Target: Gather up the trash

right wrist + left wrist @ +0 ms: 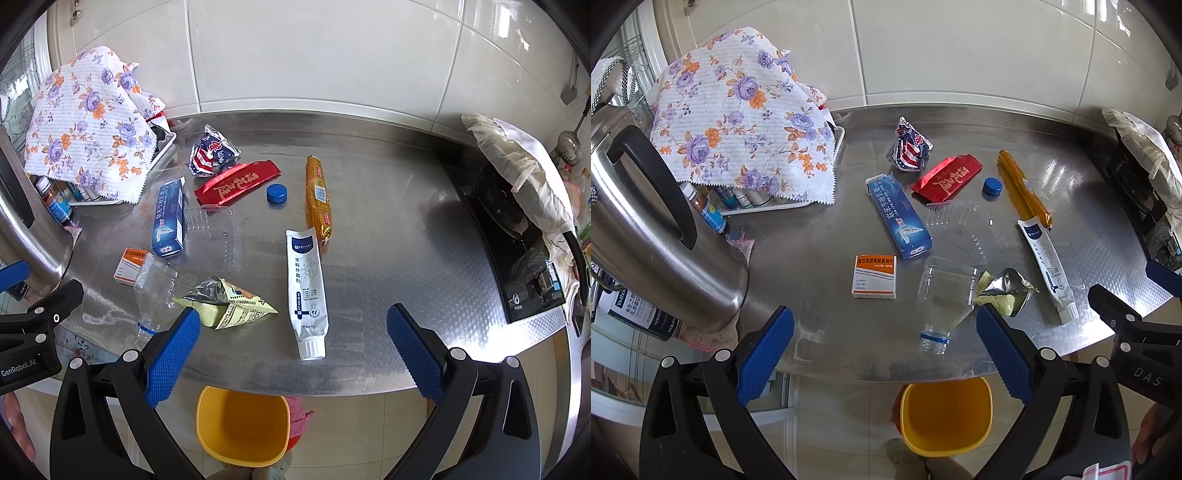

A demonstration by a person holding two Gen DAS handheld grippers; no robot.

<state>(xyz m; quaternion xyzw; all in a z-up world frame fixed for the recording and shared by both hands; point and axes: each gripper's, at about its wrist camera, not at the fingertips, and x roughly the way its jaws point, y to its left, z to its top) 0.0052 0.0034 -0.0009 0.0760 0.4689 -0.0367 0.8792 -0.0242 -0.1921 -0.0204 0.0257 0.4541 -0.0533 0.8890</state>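
Observation:
Trash lies on a steel counter: a clear plastic bottle, a yellow foil packet, a white tube, an orange sausage pack, a blue cap, a red wrapper, a blue box, an orange-white box, a clear tray and a crumpled wrapper. A yellow bin stands on the floor below the counter edge, also in the right wrist view. My left gripper is open above the edge near the bottle. My right gripper is open near the tube.
A steel kettle stands at the left. A rack of small bottles under a floral cloth is at the back left. A black stove with a covered pan is at the right. A tiled wall runs behind.

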